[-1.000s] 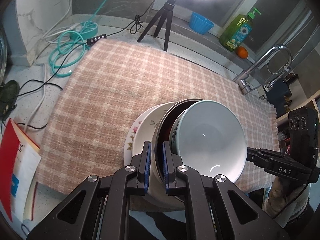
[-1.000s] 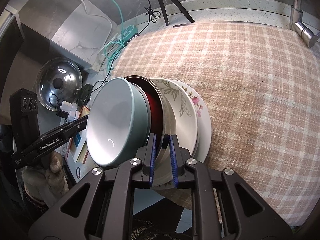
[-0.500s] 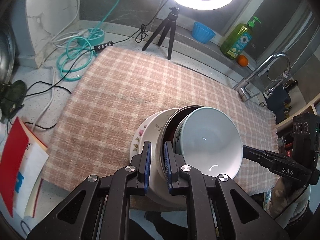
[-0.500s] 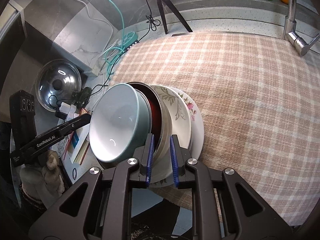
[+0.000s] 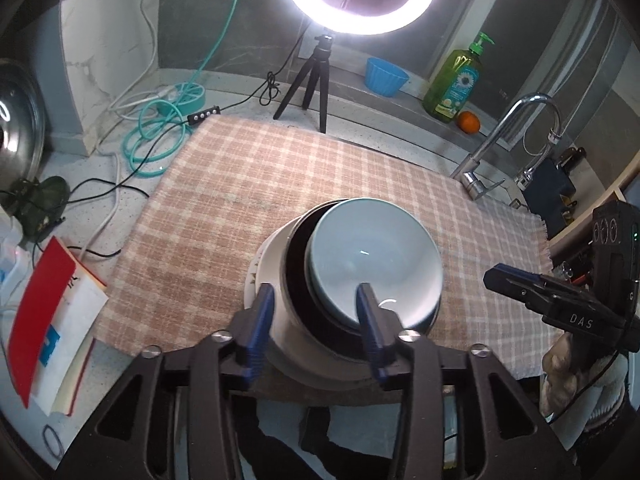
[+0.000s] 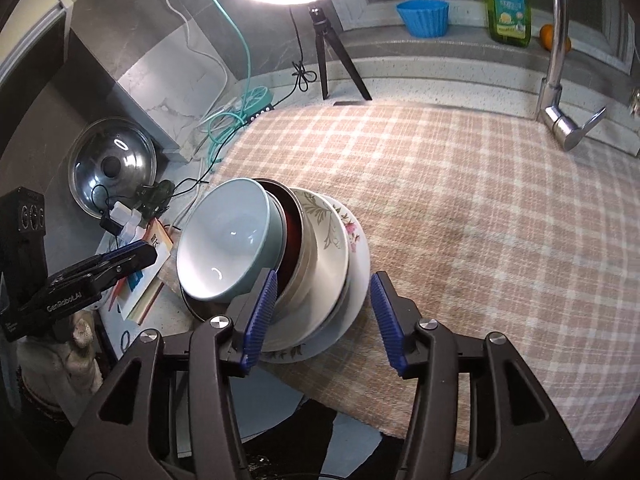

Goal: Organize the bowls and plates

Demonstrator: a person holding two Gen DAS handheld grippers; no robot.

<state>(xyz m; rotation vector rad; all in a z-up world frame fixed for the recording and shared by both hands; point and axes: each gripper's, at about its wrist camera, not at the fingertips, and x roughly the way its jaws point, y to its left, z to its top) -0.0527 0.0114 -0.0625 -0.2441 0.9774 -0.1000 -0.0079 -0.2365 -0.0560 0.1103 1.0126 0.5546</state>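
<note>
Left wrist view: the left gripper [image 5: 316, 316] had its pads clamped on the stack's rim a second ago; its jaws have just been opening and now stand apart, clear of the metal bowl [image 5: 296, 280] between them. The right gripper [image 6: 323, 316] has likewise just been opening, and its pads no longer press the plates [image 6: 352, 248]. Both views sit higher and further back than before. The stack rests at the near edge of the checked cloth [image 5: 248, 184], with the pale bowl [image 5: 372, 256] on top. The right view shows the stack leaning.
</note>
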